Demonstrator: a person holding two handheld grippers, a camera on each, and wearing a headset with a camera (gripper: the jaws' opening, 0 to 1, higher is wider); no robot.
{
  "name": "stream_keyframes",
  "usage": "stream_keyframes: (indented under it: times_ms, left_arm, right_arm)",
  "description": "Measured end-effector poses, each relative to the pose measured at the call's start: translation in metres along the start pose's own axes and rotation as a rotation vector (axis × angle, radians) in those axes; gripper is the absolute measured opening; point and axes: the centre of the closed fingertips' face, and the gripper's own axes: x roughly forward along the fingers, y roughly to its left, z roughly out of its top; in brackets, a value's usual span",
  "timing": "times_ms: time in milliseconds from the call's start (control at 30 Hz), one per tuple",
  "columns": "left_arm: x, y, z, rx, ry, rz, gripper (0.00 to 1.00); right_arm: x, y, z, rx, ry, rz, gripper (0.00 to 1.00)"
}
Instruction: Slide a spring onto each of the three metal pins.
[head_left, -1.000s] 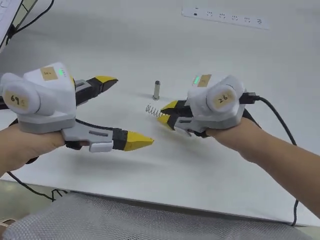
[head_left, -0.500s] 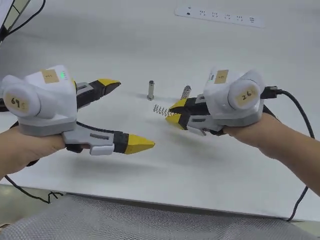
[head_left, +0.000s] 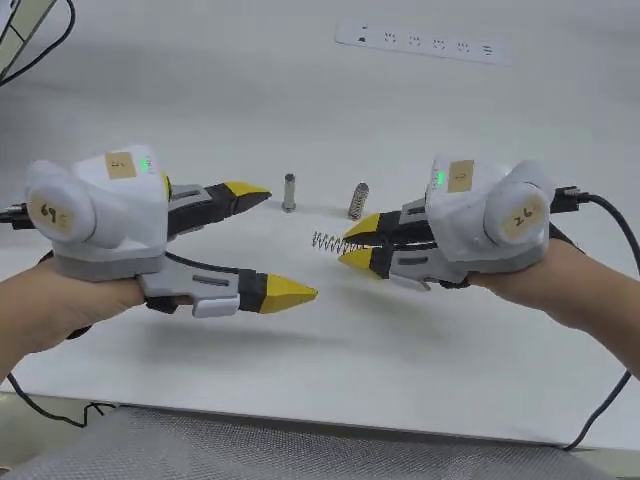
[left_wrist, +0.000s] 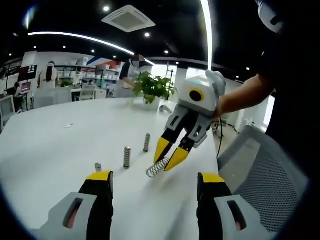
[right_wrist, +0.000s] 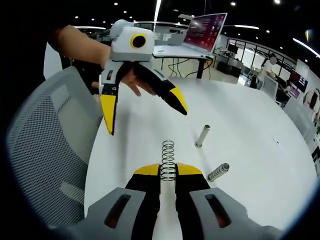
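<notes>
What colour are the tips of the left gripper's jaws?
Yellow, on otherwise black jaws of the left gripper; clearest in the head view.

One loose spring, three upright pins

The loose spring (head_left: 327, 242), a thin silvery coil, sticks out roughly level from the closed yellow tips of the right gripper (head_left: 352, 246), pinched at one end. The bare pin (head_left: 290, 192), a short steel post, stands upright just beyond it. Beside that, a second pin (head_left: 358, 200) already wears a coil (in the left gripper view a third pin (left_wrist: 147, 142), also coiled, stands further along the same row).
</notes>
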Motion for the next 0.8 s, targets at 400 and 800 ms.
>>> stream_keyframes:
  times_ms: [400, 800]
  left_arm:
    - [0.018, -0.006, 0.003, -0.008, 0.013, -0.08, 0.36]
    - [0.028, -0.015, 0.007, -0.008, 0.013, -0.133, 0.21]
  right_arm:
    - [-0.011, 0.008, 0.012, -0.06, -0.045, 0.039, 0.08]
    - [-0.018, 0.01, 0.017, -0.081, -0.076, 0.058, 0.08]
